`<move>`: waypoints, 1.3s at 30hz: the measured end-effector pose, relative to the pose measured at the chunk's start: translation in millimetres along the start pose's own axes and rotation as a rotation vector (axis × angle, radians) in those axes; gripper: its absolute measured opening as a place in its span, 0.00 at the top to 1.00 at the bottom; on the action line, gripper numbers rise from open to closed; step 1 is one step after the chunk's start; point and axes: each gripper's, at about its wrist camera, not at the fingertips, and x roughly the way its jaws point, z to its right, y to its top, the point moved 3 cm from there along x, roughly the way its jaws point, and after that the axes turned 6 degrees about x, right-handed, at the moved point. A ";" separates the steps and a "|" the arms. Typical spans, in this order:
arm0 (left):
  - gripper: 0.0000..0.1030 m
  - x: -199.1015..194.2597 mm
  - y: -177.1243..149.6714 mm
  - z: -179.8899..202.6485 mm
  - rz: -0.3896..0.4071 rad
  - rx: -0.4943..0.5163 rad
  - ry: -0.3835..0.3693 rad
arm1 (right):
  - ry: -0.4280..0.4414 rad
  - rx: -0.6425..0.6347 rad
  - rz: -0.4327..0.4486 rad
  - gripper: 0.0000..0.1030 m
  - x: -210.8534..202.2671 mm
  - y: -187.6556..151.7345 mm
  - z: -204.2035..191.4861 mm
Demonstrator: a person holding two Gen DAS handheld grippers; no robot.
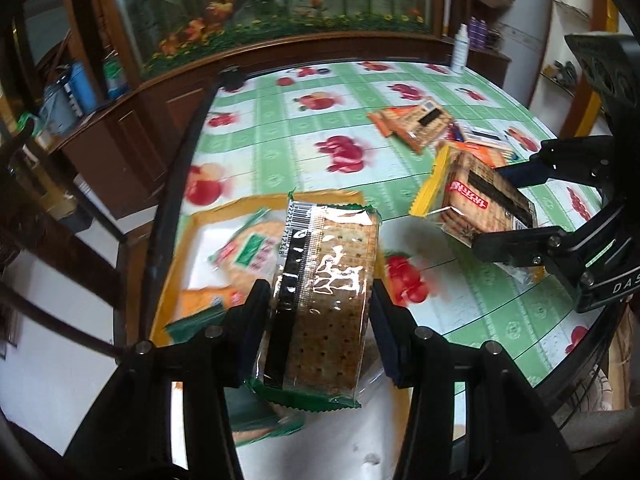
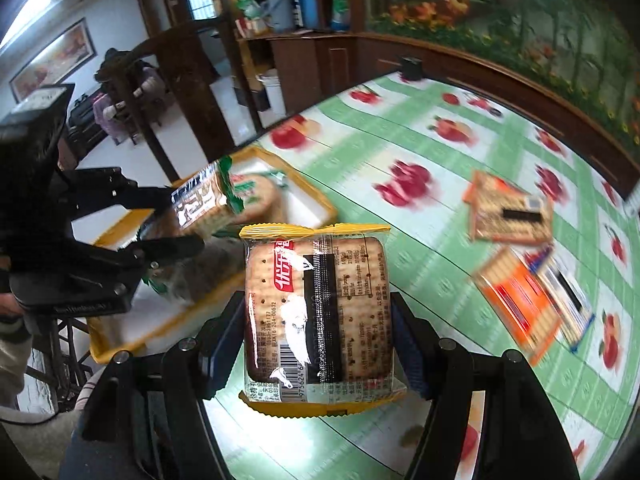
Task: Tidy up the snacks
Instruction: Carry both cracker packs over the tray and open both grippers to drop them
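Observation:
My left gripper (image 1: 320, 312) is shut on a green-edged cracker pack (image 1: 326, 300) and holds it above the yellow-rimmed white tray (image 1: 188, 236) at the table's left edge. The tray holds other cracker packs (image 1: 250, 250). My right gripper (image 2: 318, 320) is shut on a yellow-edged cracker pack (image 2: 318, 312), held above the table just right of the tray (image 2: 316, 196). In the left wrist view the right gripper (image 1: 504, 208) and its pack (image 1: 480, 200) show at the right. In the right wrist view the left gripper (image 2: 176, 216) and its pack (image 2: 204, 200) hang over the tray.
Several orange cracker packs lie loose on the green apple-print tablecloth (image 1: 312, 128) at the far right (image 1: 416, 120), (image 2: 512, 212), (image 2: 528, 300). A white bottle (image 1: 460, 50) stands at the table's far edge. A wooden cabinet (image 1: 168, 92) and chairs (image 2: 176, 80) surround the table.

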 end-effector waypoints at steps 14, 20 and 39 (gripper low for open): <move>0.50 -4.4 -58.0 -53.7 -0.049 -0.130 0.048 | 0.075 -0.080 -0.049 0.33 43.9 34.3 -58.1; 0.50 5.0 -75.9 -61.7 -0.065 -0.181 0.040 | 0.098 -0.093 -0.081 0.33 74.7 45.8 -78.7; 0.18 5.1 -72.7 -53.5 0.006 -0.226 0.160 | 0.118 -0.052 -0.048 0.22 74.0 33.7 -76.4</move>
